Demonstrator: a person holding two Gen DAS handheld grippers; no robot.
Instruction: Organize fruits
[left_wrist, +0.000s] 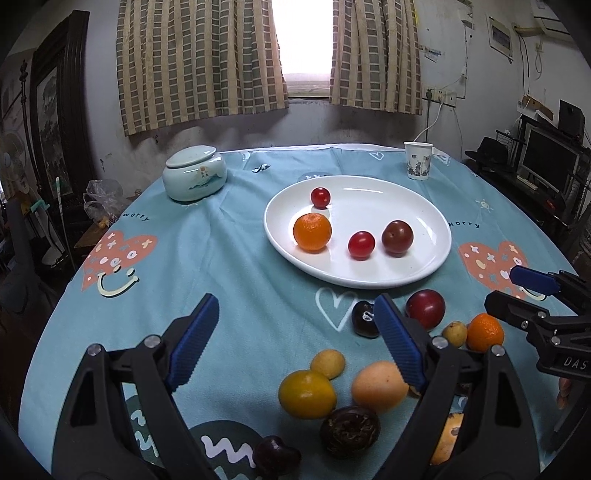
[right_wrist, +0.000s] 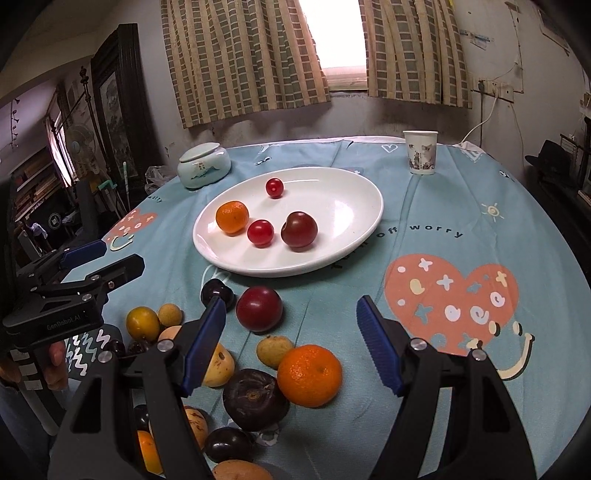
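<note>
A: How much room on the white plate?

B: Its right half is bare; a mandarin, two cherry tomatoes and a plum sit left of centre.

A: And the grippers?

B: The left gripper and right gripper both gape apart, holding nothing. Loose fruit crowds the tablecloth at the lower frame, short of the plate's near rim.

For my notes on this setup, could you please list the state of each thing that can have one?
Left hand-held gripper: open, empty.
Right hand-held gripper: open, empty.
White plate: holds four fruits.
Ceramic jar: lid on.
Paper cup: upright.
Curtains: parted at the middle.
Loose fruits: on the tablecloth, off the plate.
</note>
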